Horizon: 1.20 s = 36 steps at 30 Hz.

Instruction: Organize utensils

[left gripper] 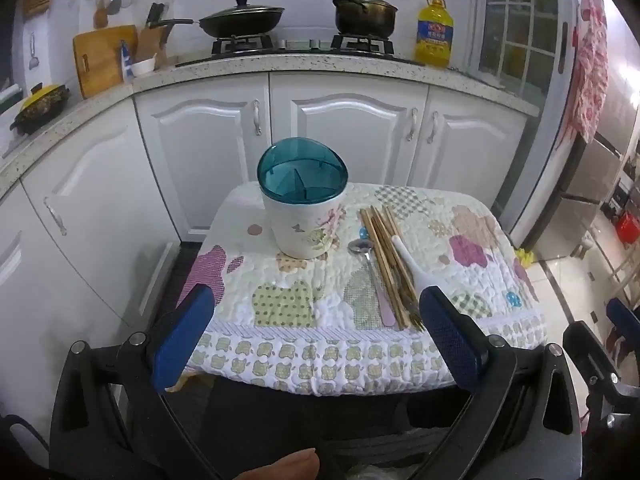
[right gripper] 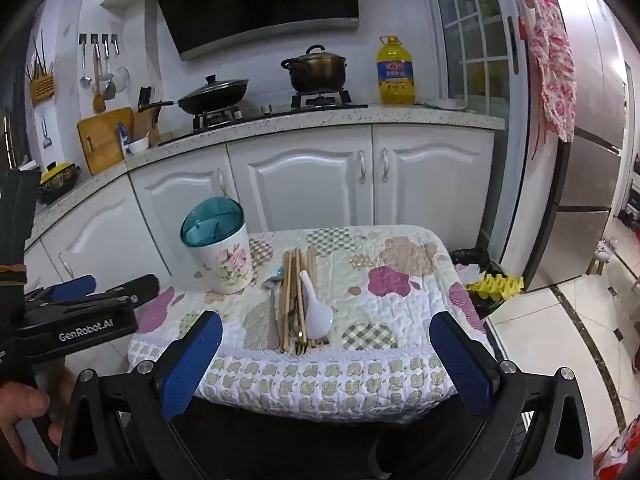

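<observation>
one quilted table (left gripper: pixel 460 240), white cabinets (left gripper: pixel 352 132), speckled counter (left gripper: pixel 240 68)

Left gripper (left gripper: pixel 316 312) tilted downward, its 2 blue-padded fingers (left gripper: pixel 182 334) spread wide with nothing between them. Right gripper (right gripper: pixel 326 346) likewise angled down, jaws fully apart and empty. Left hand (right gripper: pixel 24 412) wrapped around its handle.
</observation>
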Tool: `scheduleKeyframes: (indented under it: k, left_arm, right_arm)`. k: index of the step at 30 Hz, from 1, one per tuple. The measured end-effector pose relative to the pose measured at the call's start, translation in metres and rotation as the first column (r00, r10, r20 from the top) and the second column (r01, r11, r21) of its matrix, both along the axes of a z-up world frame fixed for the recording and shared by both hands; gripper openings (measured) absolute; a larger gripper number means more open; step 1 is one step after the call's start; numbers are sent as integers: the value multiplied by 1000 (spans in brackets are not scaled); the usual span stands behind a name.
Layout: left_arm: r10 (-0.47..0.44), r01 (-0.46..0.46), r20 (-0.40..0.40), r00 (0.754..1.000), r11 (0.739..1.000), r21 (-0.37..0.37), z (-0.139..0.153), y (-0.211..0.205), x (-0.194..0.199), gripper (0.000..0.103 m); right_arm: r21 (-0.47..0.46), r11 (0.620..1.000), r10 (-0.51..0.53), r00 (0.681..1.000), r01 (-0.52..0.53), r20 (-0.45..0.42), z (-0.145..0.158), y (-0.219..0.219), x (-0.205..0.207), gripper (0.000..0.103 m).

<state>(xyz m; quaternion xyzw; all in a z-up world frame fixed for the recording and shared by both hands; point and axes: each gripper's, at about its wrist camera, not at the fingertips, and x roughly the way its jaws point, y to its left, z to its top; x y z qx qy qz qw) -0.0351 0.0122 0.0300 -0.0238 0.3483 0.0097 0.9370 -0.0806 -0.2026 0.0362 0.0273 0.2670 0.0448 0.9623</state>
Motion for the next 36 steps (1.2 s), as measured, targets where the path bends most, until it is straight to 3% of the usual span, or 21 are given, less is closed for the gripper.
scheduleKeyframes:
  k: [36]
  left_arm:
    - [-41,41,2,999,999,-4,-1,-8,-5,103]
  right_arm:
    - [-11,999,35,999,-35,-4,-7,14,-10,103]
